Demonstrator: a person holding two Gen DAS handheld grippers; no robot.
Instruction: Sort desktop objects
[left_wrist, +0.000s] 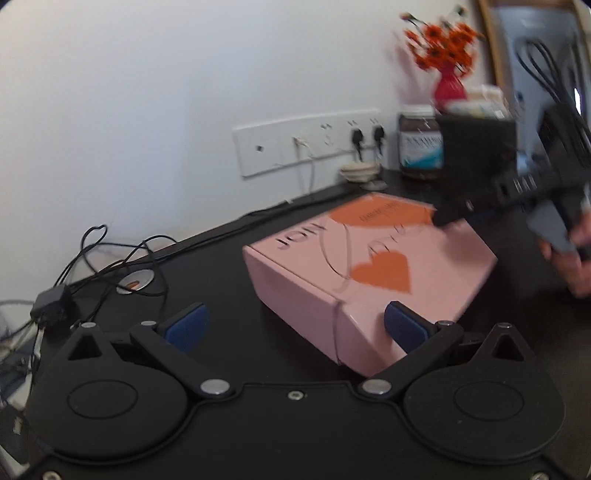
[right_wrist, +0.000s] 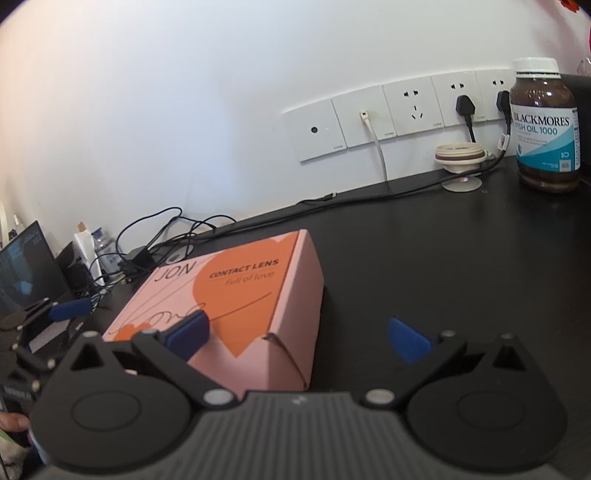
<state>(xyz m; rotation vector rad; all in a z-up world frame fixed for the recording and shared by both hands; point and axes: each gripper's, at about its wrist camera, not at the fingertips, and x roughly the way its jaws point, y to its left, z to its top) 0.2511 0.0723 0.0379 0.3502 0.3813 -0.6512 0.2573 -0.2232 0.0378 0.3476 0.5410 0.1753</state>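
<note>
A pink contact-lens box (left_wrist: 369, 269) with orange hearts lies flat on the black desk (left_wrist: 207, 266). My left gripper (left_wrist: 295, 325) is open at the box's near corner, its right blue pad over the box's near end. In the right wrist view the same box (right_wrist: 236, 295) lies at the lower left. My right gripper (right_wrist: 299, 336) is open, its left pad over the box's near top edge and its right pad over bare desk (right_wrist: 443, 258). The right gripper also shows in the left wrist view (left_wrist: 458, 214), blurred, at the box's far right corner.
A brown fish-oil bottle (right_wrist: 545, 125) stands at the back right by the wall sockets (right_wrist: 399, 114). A small cream dish (right_wrist: 460, 158) sits next to it. A red vase with orange flowers (left_wrist: 447, 62) stands behind. Tangled black cables and an adapter (left_wrist: 55, 306) lie at the left.
</note>
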